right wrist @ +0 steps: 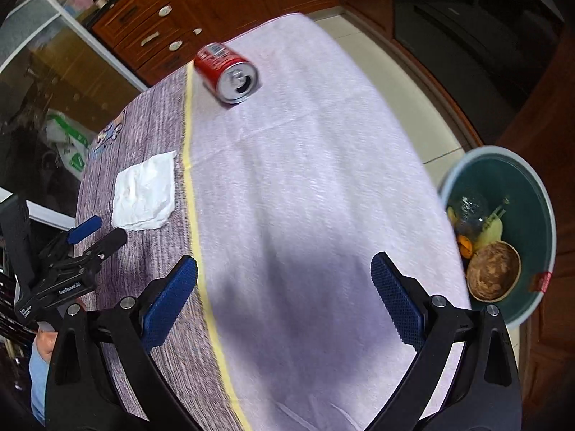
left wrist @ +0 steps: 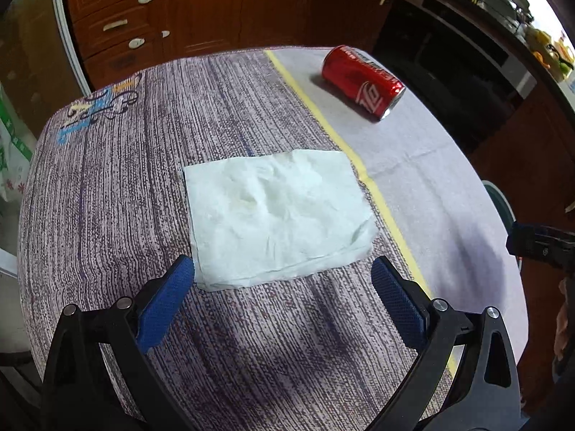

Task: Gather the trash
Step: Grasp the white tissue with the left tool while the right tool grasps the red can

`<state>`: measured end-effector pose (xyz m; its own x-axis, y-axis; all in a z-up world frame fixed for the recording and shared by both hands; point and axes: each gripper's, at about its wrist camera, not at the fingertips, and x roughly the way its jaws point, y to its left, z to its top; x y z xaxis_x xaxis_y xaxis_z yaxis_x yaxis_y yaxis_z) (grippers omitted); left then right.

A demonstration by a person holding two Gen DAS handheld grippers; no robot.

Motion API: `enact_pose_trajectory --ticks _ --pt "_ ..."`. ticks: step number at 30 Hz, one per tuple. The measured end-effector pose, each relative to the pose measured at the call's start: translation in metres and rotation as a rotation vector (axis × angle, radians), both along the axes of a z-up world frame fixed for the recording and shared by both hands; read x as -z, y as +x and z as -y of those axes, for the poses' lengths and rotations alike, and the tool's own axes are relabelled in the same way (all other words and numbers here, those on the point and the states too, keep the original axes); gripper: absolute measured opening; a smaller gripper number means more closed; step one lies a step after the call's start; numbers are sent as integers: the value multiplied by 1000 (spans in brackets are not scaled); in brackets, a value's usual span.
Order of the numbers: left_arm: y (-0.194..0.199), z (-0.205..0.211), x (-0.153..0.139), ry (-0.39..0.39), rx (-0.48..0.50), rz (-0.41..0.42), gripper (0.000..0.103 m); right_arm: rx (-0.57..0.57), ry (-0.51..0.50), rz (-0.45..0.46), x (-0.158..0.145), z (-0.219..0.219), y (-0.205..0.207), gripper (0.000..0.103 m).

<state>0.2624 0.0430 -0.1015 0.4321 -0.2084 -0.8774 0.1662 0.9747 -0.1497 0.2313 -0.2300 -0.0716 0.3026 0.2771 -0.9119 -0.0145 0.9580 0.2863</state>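
Note:
A crumpled white paper napkin lies flat on the purple tablecloth, just ahead of my open, empty left gripper; its fingertips flank the napkin's near edge. A red cola can lies on its side at the far right of the table. In the right wrist view the can shows its opened top, far ahead of my open, empty right gripper. The napkin and the left gripper show at the left. A teal trash bin stands on the floor right of the table.
A yellow stripe divides the striped cloth from the plain lilac part. The bin holds a jar, peels and a brown bowl. Wooden drawers and a dark oven stand beyond the table. The table's right edge drops near the bin.

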Motion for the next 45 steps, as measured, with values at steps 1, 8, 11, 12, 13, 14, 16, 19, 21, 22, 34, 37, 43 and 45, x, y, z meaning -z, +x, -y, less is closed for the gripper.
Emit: enact_pose_trajectory --ticks 1,8,11,12,13,14,16,19,21,22,34,37,43,45 --pt "3 -3 3 -13 -2 -5 99 -10 3 -3 2 -6 4 93" --pt "17 -5 16 -79 18 -11 99 -103 -43 36 0 -40 43 93" --pt "21 -1 18 -83 31 1 99 -128 -58 65 -4 -46 66 93" --pt "23 1 17 -91 32 5 99 -133 -62 74 -6 -48 74 93" --pt "25 2 17 -101 33 6 99 -138 -63 85 -8 -49 82 93" --pt "27 4 18 -116 36 3 99 -145 -62 98 -9 -51 92 93" --pt "31 8 18 -122 31 10 99 -151 -61 112 -12 -54 110 93" --pt "35 13 19 -120 28 23 99 -163 -63 138 -13 -60 138 93" --pt "40 15 18 -125 32 28 99 -167 -74 145 -10 -64 157 93" --pt "47 16 18 -130 34 28 99 -167 -79 145 -8 -65 164 93" --pt "42 17 18 -169 63 22 99 -207 -73 115 24 -81 191 62" --pt "37 20 18 -146 74 26 99 -208 -50 114 20 -81 174 62" --pt "27 44 22 22 100 82 98 -189 23 100 6 -68 127 62" --pt "22 48 22 107 90 110 78 -185 31 96 3 -62 114 62"
